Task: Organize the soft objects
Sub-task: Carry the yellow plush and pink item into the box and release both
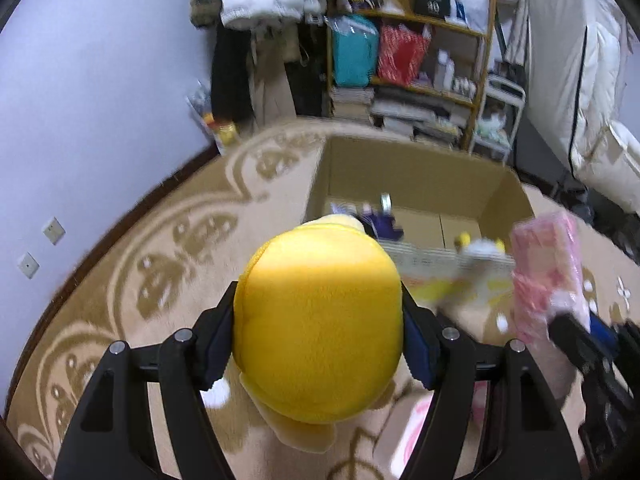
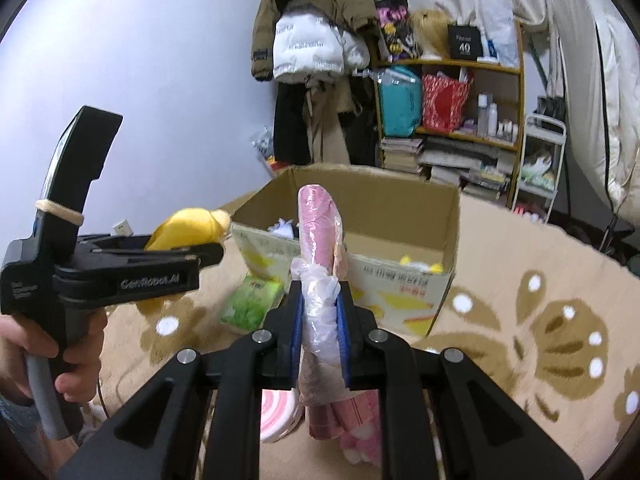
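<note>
With my left gripper (image 1: 318, 332) clamped on the yellow plush (image 1: 318, 320) and my right gripper (image 2: 320, 320) pinching the pink wrapped bundle (image 2: 318, 240), both held short of the cardboard box (image 2: 400, 200), I judge the next move is carrying them over its rim.

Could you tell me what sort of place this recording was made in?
Most likely a lived-in bedroom or storage room at home: a patterned rug on the floor, coats hanging by the wall, and a crowded wooden shelf of books, bags and bottles.
</note>
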